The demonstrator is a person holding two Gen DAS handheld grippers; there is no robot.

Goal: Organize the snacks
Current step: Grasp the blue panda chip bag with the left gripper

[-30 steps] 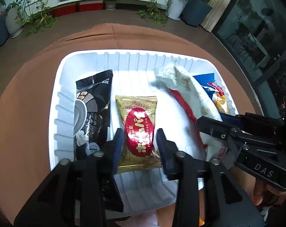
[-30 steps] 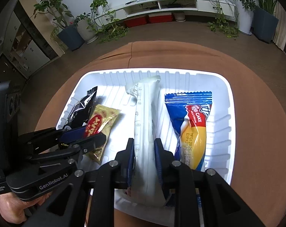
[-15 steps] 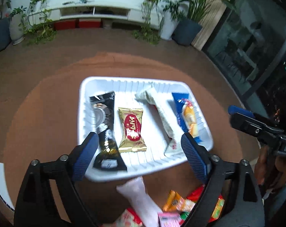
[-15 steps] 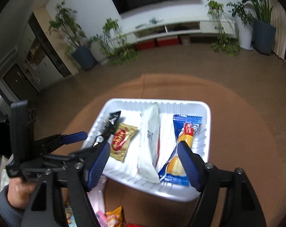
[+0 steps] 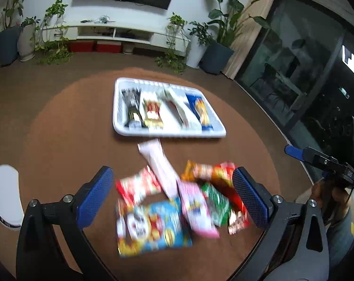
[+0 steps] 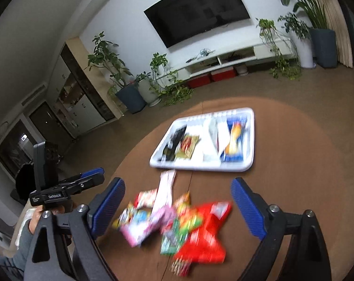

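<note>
Stock on the round brown desk: one white ribbed tray toward the far edge, holding four wrappers laid side by side, namely a black pack, a gold-and-red pack, a long white pack and a blue-and-yellow cake pack. Unsorted stock: a loose heap near the near edge, overlapping one another, comprising a pale pink sleeve whose far end lies just beside the tray's near rim, a red-and-white pouch, a large blue printed bag, a pink packet, a green packet and a red bag; blur hides the labels. Handling, as judged: all light film pouches, soft and crinkly, slick on the surface, contents likely crushable, so a gentle pinch across the narrow width near mid-length or at a sealed end seam suits best; the pink sleeve lies topmost and freest. Left gripper: fingers spread wide, having just been opening, nothing between them. Right gripper: fingers likewise wide, just opened, empty, above the heap.
</note>
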